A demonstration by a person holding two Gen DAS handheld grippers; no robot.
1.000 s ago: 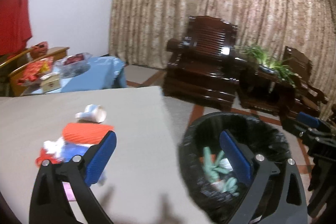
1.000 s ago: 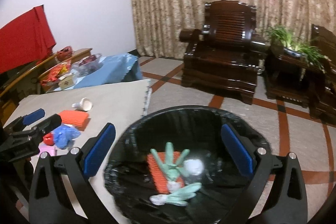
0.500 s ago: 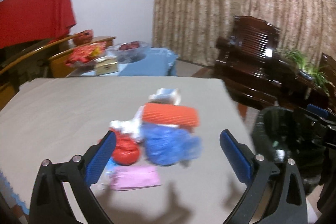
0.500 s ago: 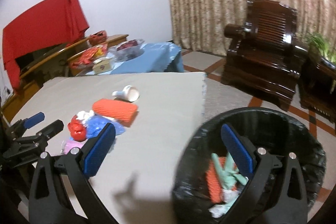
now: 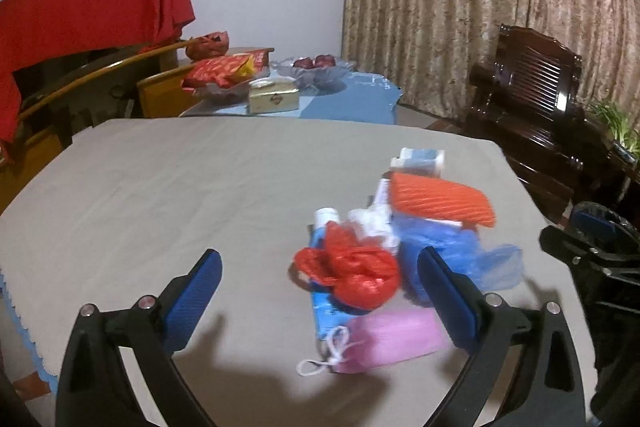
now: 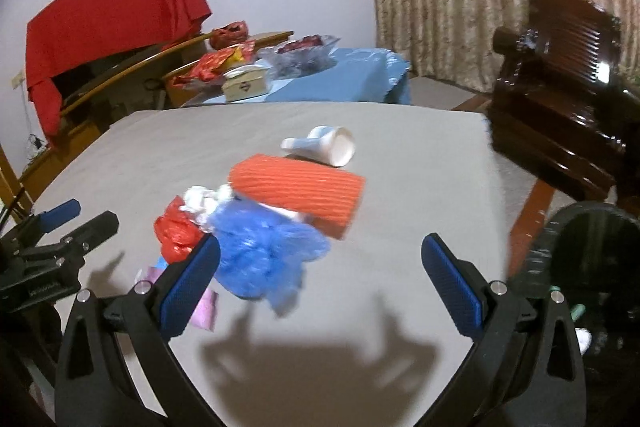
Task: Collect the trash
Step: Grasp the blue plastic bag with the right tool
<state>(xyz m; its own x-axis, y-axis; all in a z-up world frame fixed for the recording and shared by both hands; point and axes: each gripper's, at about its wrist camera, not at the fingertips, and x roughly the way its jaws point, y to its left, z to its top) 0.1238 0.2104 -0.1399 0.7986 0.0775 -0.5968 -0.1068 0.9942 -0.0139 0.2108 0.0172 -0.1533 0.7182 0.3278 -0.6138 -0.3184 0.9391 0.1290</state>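
1 orange roll (image 6: 298,193), 1 blue bag (image 6: 264,255), 1 red bag (image 5: 354,273), 1 pink mask (image 5: 390,343), 1 cup (image 6: 334,146), 1 bin (image 6: 584,267).

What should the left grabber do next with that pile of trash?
Probably ease the left gripper forward and down onto the red plastic bag, then close. Its jaws are open and empty, and that bag lies nearest between them, on top of the pile on the table.

Two handheld grippers side by side: the left gripper (image 5: 320,287) and the right gripper (image 6: 320,271) both spread wide, holding nothing.
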